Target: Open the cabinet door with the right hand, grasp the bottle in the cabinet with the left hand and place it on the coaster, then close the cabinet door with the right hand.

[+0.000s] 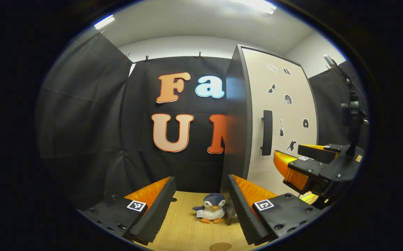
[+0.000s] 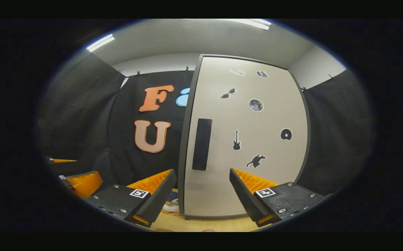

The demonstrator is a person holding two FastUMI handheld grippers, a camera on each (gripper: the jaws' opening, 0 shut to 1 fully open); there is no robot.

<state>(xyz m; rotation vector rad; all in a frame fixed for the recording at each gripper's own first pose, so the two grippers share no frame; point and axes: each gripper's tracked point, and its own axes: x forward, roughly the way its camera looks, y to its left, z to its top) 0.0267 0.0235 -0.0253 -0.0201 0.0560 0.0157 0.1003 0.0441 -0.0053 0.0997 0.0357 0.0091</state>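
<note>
The left hand-held gripper [image 1: 201, 205] has its two fingers spread wide, and there is nothing between them. Straight ahead of it, low down on the wooden surface [image 1: 184, 230], sits a small toy penguin [image 1: 212, 208]. The penguin is just beside the bottom corner of the cabinet [image 1: 238, 115]. Very close to the left hand-held gripper, at the near edge of the surface, lies a round brown coaster [image 1: 220, 246]. Only part of it can be seen.

The cabinet stands ahead and to the right of the left hand-held gripper. Its door [image 1: 281, 118] is pale, with small dark stickers on it, and it is shut. A long dark handle [image 1: 266, 132] runs up and down near the door's left edge. The bottle is hidden behind the shut door, so you cannot tell where it stands.

The right hand-held gripper [image 2: 201, 195] also has its fingers spread wide and holds nothing. It points right at the door [image 2: 246, 139]. The handle [image 2: 201, 144] is straight ahead of it, a little above the gap between its fingers, and it is not touching it. In the left gripper view, the right hand-held gripper [image 1: 293, 164] is off to the right, in front of the lower part of the door. In the right gripper view, the left hand-held gripper [image 2: 72, 174] is low on the left side, well apart from the door. The penguin [image 2: 171, 205] peeks out behind the right hand-held gripper's left finger.
</note>
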